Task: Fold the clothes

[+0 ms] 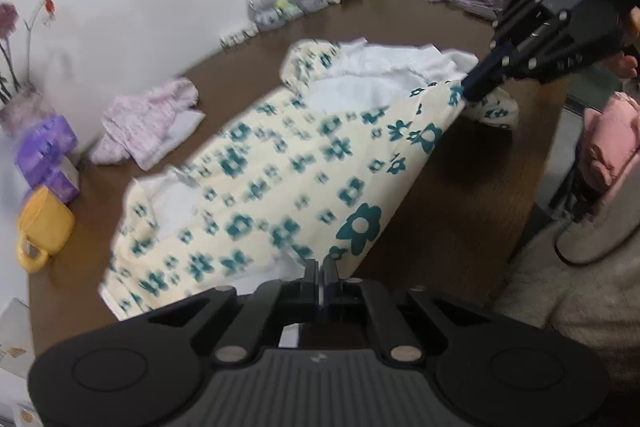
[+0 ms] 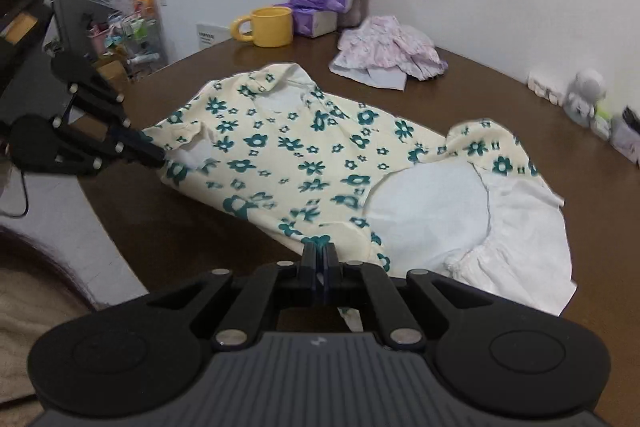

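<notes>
Over on the left, the left gripper is clamping the floral garment by its near edge, jaws fully pinched on the cloth. It's lying across the brown table, near edge lifted. Further right, the right gripper is pinching that same edge, so they're probably holding it taut for a clean fold over.
</notes>
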